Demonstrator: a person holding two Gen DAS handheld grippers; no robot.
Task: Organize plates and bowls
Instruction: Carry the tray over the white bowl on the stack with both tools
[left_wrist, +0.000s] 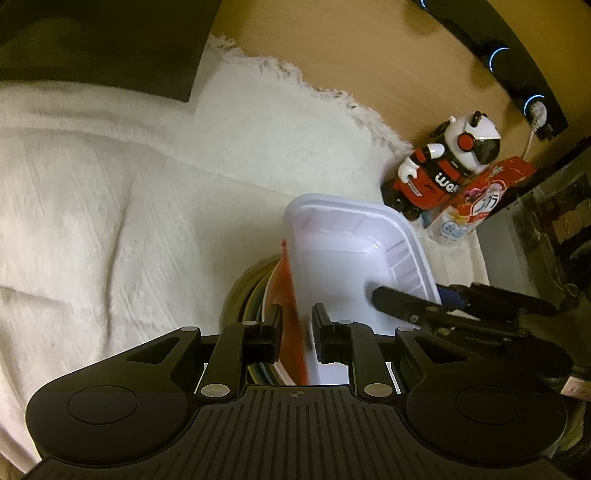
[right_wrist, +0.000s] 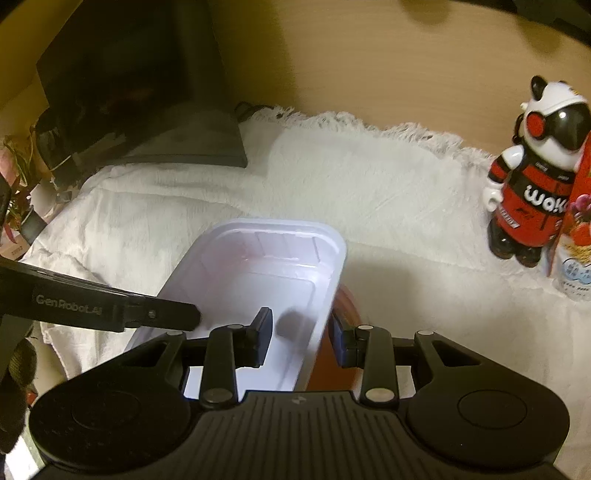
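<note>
On white fringed cloth (right_wrist: 388, 192) (tan wall behind), both claws pinch the tray (right_wrist: 258, 266).

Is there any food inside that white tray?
No, the white tray shows only its bare ribbed walls and floor in the right wrist view.

**White tray tilted above stacked dishes**

A white rectangular plastic tray (left_wrist: 343, 254) (right_wrist: 266, 280), red-orange on its outside, is empty, with ribbed inner walls and a broad flat rim. It sits tilted over a stack of round plates (left_wrist: 255, 291), whose edges show beside it, on the white cloth.
</note>
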